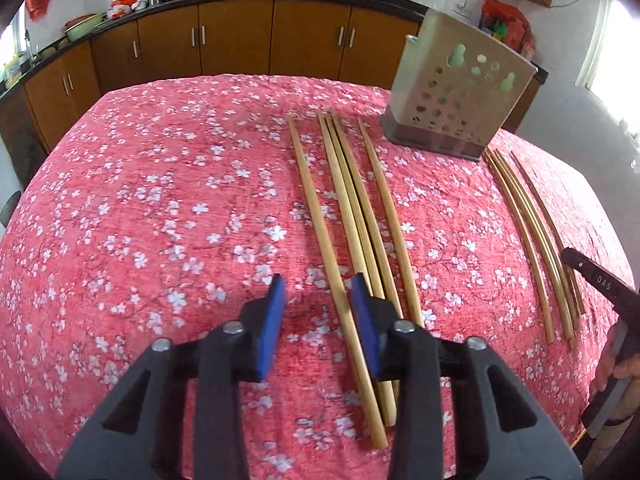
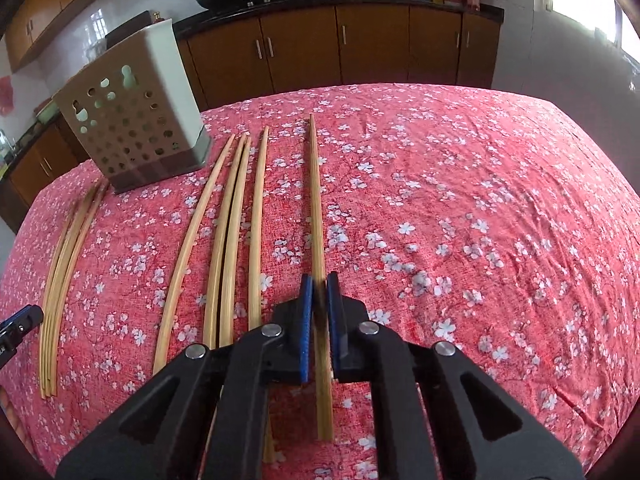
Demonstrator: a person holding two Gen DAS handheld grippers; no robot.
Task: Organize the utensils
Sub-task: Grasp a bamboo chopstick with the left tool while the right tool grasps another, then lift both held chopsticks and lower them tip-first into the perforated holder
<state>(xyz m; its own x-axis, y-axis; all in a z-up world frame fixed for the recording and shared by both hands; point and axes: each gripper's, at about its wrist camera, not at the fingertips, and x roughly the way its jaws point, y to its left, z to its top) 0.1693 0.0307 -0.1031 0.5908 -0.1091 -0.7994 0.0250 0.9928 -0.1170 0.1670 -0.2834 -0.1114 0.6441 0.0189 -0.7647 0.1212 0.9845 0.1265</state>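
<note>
Several bamboo chopsticks lie lengthwise on the pink floral tablecloth (image 1: 140, 220). A perforated metal utensil holder (image 1: 452, 100) stands at the far side and also shows in the right wrist view (image 2: 136, 120). My left gripper (image 1: 318, 292) is open, its blue pads astride the leftmost chopstick (image 1: 320, 232) of a group of several. My right gripper (image 2: 319, 296) is shut on a single chopstick (image 2: 316, 200), which lies right of the others. The right gripper's body shows at the left wrist view's right edge (image 1: 600, 280).
A second bundle of chopsticks (image 1: 532, 240) lies right of the holder; in the right wrist view it is at the far left (image 2: 64, 272). Brown kitchen cabinets (image 1: 240, 40) and a counter with woks stand behind the table.
</note>
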